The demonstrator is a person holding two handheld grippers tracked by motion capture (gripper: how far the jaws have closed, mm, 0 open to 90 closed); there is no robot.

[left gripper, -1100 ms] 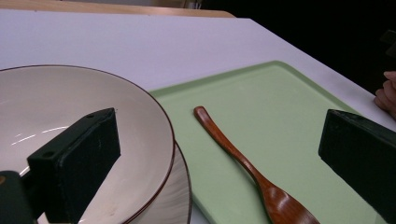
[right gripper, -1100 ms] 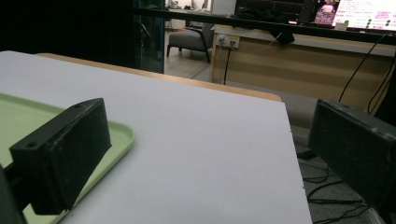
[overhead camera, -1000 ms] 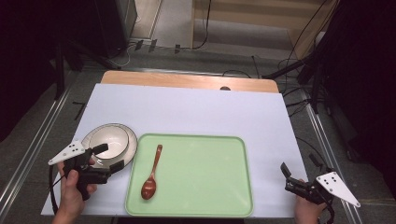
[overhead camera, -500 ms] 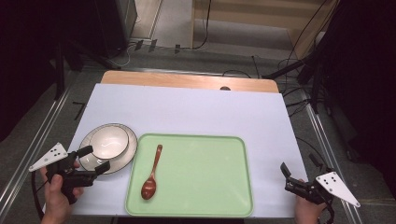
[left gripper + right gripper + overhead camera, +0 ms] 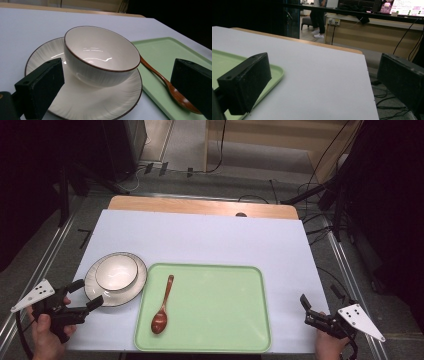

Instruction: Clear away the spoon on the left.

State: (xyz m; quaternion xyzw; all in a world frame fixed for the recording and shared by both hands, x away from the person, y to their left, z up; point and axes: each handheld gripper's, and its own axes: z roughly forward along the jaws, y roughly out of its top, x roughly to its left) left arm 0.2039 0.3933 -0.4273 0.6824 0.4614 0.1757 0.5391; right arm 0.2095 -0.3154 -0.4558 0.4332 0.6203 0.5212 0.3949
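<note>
A white bowl point(image 5: 116, 271) with a brown rim stands on a white ribbed plate point(image 5: 93, 288) at the table's left. Right of it a brown wooden spoon point(image 5: 162, 307) lies on a green tray point(image 5: 215, 305), bowl end toward me. My left gripper point(image 5: 90, 293) is open just front-left of the plate, its jaws pointing at it. Its own view shows the bowl point(image 5: 100, 55), plate point(image 5: 82, 100) and spoon point(image 5: 170, 87) between its open jaws, nothing held. My right gripper point(image 5: 305, 310) is open at the table's front right corner, empty, right of the tray point(image 5: 222, 62).
The white table top point(image 5: 210, 240) has a wooden strip point(image 5: 200, 206) along its far edge. Cables and dark stands lie on the floor beyond and to the right. A person's legs point(image 5: 318, 17) show far off by a counter.
My left gripper has drawn back to the left and toward me, off the plate's edge. The bowl, plate, spoon and right gripper have stayed put.
</note>
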